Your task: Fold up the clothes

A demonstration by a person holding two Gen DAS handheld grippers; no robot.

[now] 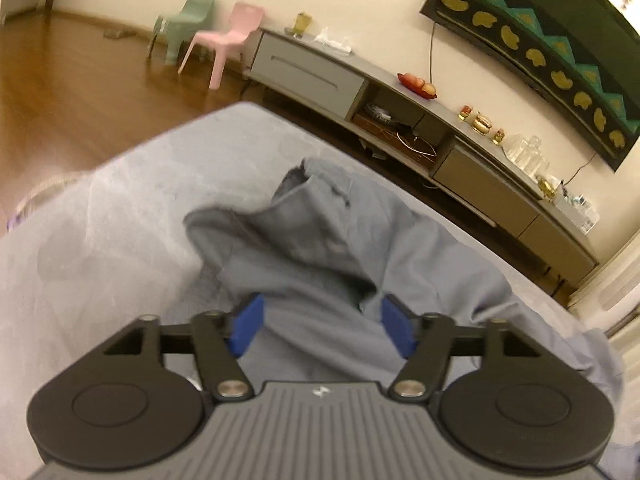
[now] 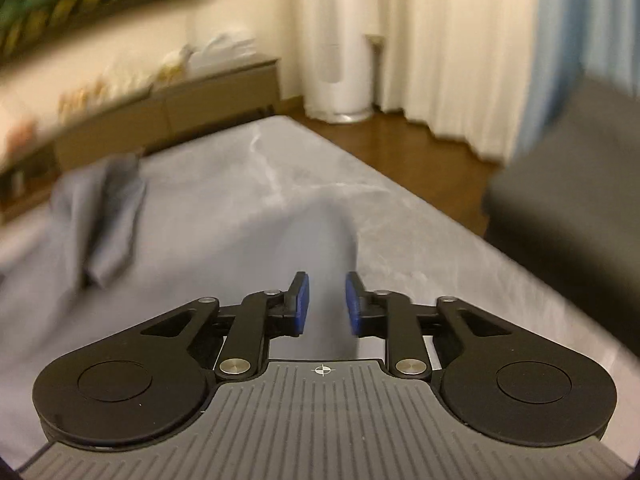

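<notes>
Left claw (image 1: 320, 326) released, straddling the grey garment (image 1: 320, 240); right claw (image 2: 326, 304) released beside it; I'd pinch one edge cleanly.

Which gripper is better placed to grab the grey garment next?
Left. The left gripper has the grey garment bunched between its open jaws; the right gripper hovers beside it, garment off to the side.
</notes>
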